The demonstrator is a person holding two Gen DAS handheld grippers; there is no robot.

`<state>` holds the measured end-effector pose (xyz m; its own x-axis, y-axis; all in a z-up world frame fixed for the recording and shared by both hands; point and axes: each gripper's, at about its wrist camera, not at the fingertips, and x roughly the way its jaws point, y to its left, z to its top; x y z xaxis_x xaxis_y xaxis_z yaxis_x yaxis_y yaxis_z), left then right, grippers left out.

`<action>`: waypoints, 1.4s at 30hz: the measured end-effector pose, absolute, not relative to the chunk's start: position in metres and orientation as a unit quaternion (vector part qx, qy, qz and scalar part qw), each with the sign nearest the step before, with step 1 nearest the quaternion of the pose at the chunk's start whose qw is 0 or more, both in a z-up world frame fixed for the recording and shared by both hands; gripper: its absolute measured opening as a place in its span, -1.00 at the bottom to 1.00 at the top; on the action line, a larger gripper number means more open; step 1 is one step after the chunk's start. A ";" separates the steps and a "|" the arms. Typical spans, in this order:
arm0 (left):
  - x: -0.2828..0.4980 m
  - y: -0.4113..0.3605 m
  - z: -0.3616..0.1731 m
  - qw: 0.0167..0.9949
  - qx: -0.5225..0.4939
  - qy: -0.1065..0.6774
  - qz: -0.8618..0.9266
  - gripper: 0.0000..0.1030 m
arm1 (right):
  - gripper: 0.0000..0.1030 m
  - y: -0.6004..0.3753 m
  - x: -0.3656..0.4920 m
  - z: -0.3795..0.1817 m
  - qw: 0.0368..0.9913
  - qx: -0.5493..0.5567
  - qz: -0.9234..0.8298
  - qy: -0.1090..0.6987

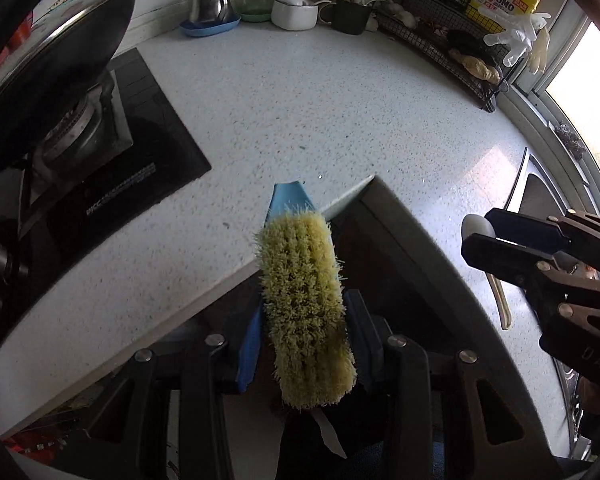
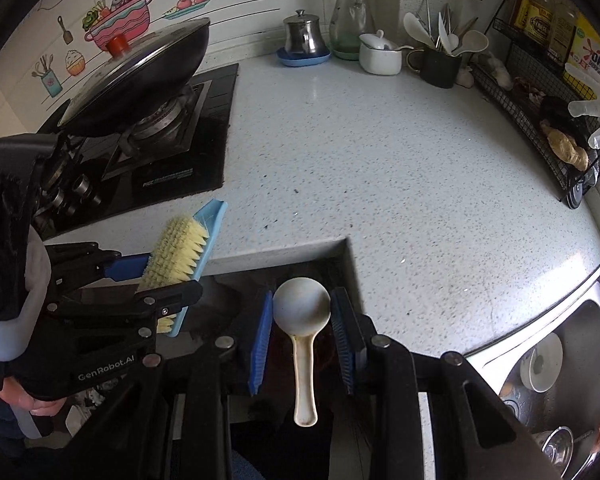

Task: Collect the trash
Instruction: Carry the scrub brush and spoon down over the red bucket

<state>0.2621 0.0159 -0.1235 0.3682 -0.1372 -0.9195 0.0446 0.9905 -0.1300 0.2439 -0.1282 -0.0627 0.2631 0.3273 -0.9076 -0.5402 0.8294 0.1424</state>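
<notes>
Worktop (image 2: 380, 152): speckled white, wide and mostly bare; only a few dark crumbs (image 2: 296, 191) show near its inner corner, which appear to be the trash to gather.

Hob (image 2: 168, 152): black, on the left, with a lidded wok (image 2: 140, 76) on the burner. Judged a hazard for the left arm if the sweep runs wide.

Sink (image 2: 560, 360): lower right, with a bowl in it.

Wire rack (image 2: 540, 100): along the right, with bottles and a glove draped over it.

Utensil pot (image 2: 440, 66), white jar, steel pot and glass jug: against the back wall, well apart from the crumbs.

Left gripper (image 1: 304, 344): clenched on a brush (image 1: 304, 312) with yellow bristles and blue back, held beyond the worktop's front edge.

Right gripper (image 2: 302, 344): its two blue pads flank a white spoon (image 2: 302, 308), evidently clamped on it, bowl forward, also off the edge.

Method, as judged: lay the spoon low just beside the crumbs, draw the bristles toward it in short strokes, keep both tools flat to the surface.
</notes>
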 end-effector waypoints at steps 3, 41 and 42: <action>0.234 0.029 -0.136 0.821 -0.046 0.567 -0.047 -0.28 | -0.46 -0.117 0.221 -0.073 0.783 -0.099 0.282 0.546; 0.240 0.005 -0.550 0.745 -0.051 0.662 -0.069 -0.28 | -0.46 -0.130 0.218 -0.467 0.763 -0.039 0.184 0.619; 0.242 0.003 -0.554 0.746 -0.047 0.660 -0.071 -0.28 | -0.46 -0.132 0.218 -0.471 0.765 -0.040 0.181 0.617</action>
<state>0.2420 0.0027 -0.5537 0.1188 -0.1683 -0.9785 0.0438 0.9855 -0.1642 0.2181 -0.1321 -0.4712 0.1734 0.2271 -0.9583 -0.3262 0.9314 0.1617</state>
